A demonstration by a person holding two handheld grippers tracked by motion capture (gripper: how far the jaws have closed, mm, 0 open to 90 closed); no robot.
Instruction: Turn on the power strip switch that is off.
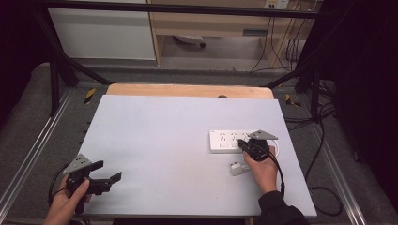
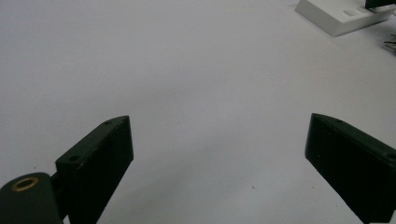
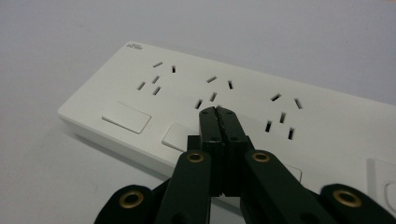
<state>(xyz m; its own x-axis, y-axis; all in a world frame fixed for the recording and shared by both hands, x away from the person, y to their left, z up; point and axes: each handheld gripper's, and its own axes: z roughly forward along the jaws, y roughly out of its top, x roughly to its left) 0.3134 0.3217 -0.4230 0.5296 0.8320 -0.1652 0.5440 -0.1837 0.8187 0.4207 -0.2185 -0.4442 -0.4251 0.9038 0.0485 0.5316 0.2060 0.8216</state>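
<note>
Where carpet shows, pale tabletop (image 1: 178, 140); perhaps foam.

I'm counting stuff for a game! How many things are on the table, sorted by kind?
Power strip: 1
Plug adapter: 1
Gripper: 2, left and right
Total: 4

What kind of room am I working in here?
Probably a lab or data-collection rig, not a home. A black frame surrounds the white table, loose cables trail over the grey floor, and a power strip is laid out as a test piece.
</note>
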